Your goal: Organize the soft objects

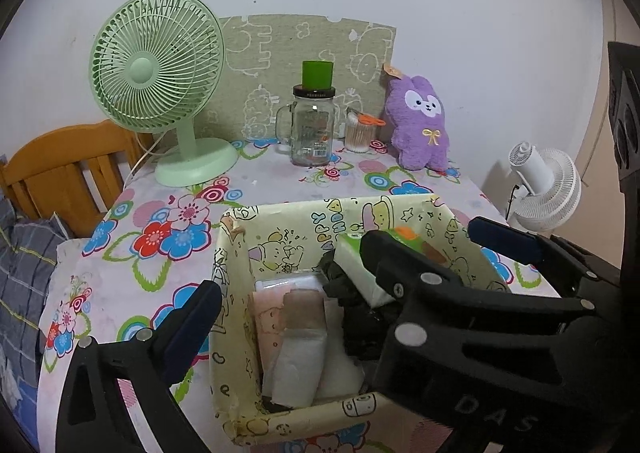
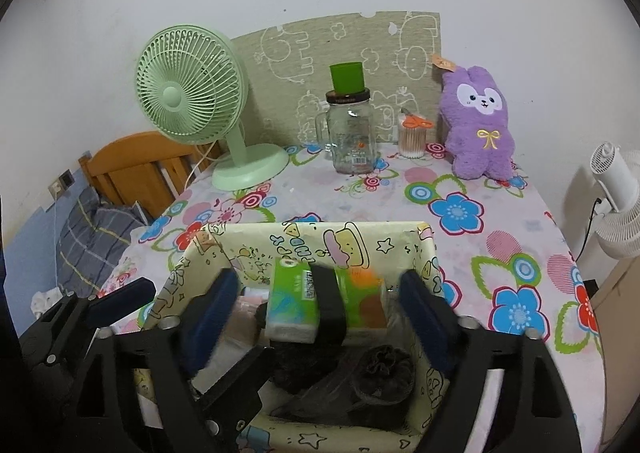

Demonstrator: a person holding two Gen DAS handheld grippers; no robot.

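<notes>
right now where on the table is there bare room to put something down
Free: the flowered cloth between the green fan base and the box, and right of the box, in front of the purple plush. Crowded: the back row along the wall, and inside the box.

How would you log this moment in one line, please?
left tool open | right tool open | tissue pack in box

Box [image 2: 426,249] sits at near edge of the surface [image 2: 520,221]. In it: tissue pack [image 2: 296,305] toward the far wall, dark bundles [image 2: 384,369] in front, folded cloths [image 1: 296,353] on the left. Behind box, along back wall, left to right: desk fan [image 2: 188,101], glass jar [image 2: 352,133], swab cup [image 2: 412,139], plush toy [image 2: 480,121]. Bed headboard [image 2: 140,165] left of the surface.
</notes>
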